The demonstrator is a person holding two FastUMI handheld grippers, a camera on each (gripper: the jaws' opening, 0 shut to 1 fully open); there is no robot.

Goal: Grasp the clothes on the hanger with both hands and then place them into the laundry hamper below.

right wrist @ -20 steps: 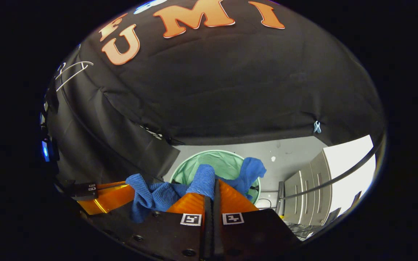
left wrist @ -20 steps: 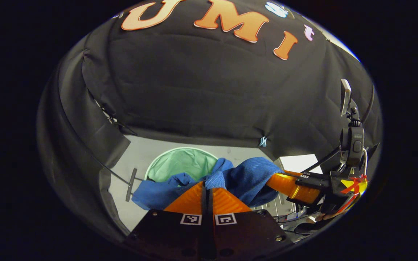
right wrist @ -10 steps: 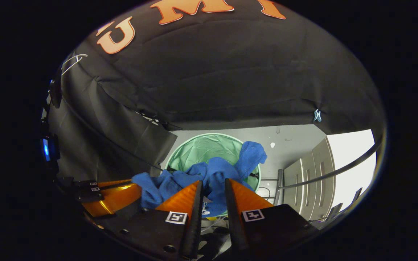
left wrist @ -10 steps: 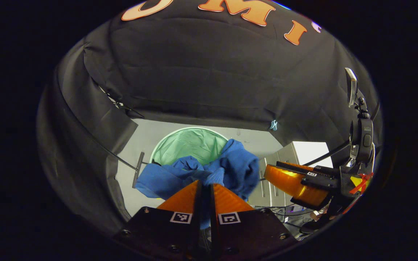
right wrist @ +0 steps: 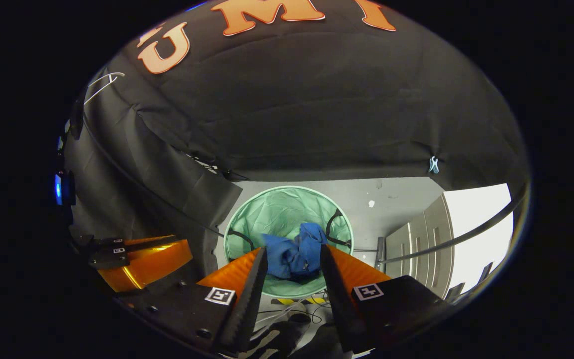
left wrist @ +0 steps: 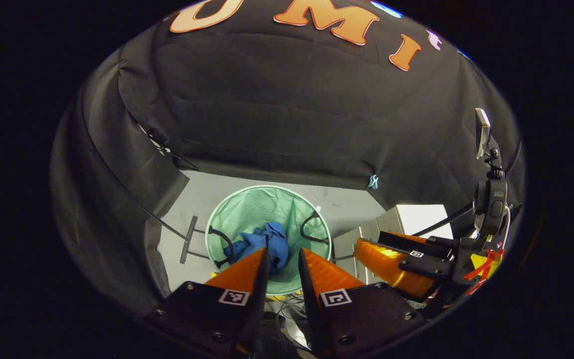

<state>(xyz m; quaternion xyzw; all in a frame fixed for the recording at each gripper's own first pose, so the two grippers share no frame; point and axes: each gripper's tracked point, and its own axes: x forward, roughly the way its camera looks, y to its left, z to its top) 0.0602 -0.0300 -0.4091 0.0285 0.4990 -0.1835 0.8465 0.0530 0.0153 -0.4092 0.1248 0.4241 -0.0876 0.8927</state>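
Observation:
The blue cloth [left wrist: 262, 245] lies crumpled inside the round green laundry hamper [left wrist: 247, 209] on the floor below. In the right gripper view the same cloth [right wrist: 294, 254] rests in the hamper [right wrist: 277, 209]. My left gripper [left wrist: 282, 257] hangs above the hamper, open, with nothing between its fingers. My right gripper [right wrist: 293, 257] is likewise open and empty over the hamper. The right gripper [left wrist: 391, 252] also shows at the right of the left gripper view, and the left gripper [right wrist: 142, 262] at the left of the right gripper view.
Black cloth walls close the booth behind and to the left. A thin metal rail [right wrist: 446, 242] crosses in front of grey cabinets [right wrist: 416, 249] at the right. A rack foot [left wrist: 187, 239] stands on the grey floor left of the hamper. Cables lie under the grippers.
Both grippers opened and let go of the blue cloth, which dropped from between the fingers into the green hamper. The hamper's two black handles now show.

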